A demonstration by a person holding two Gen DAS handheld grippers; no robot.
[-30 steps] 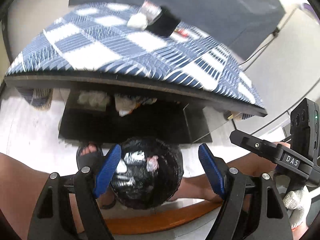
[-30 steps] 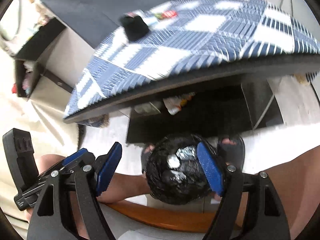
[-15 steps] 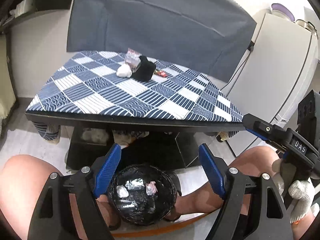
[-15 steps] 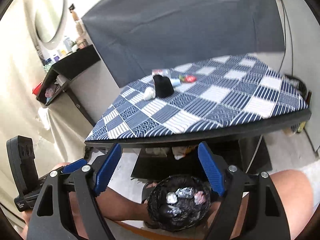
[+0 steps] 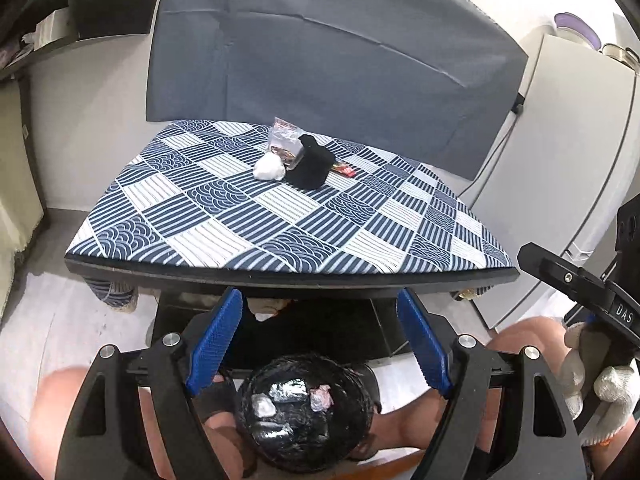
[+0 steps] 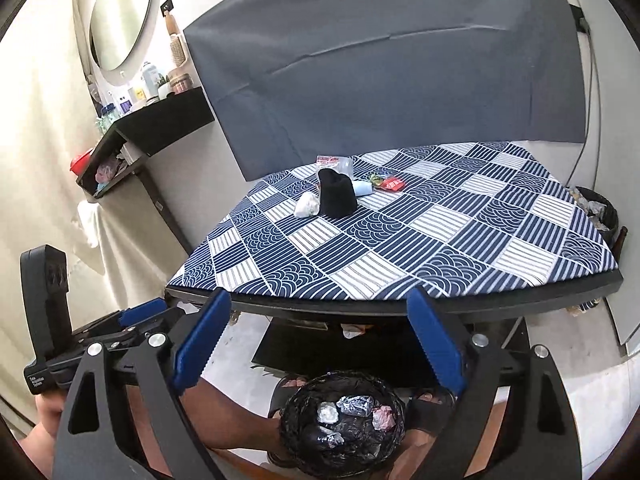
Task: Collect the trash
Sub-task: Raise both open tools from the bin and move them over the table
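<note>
Checkered table holds scattered trash around black sock.

One black-lined bin at lower centre holds three crumpled scraps; one white wad, one black sock, one red wrapper at mid-frame.

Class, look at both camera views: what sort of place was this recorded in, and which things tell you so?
Probably a room in a home: a low table with a patterned cloth, an oval mirror above a shelf of toiletries, and a fridge at the side.
</note>
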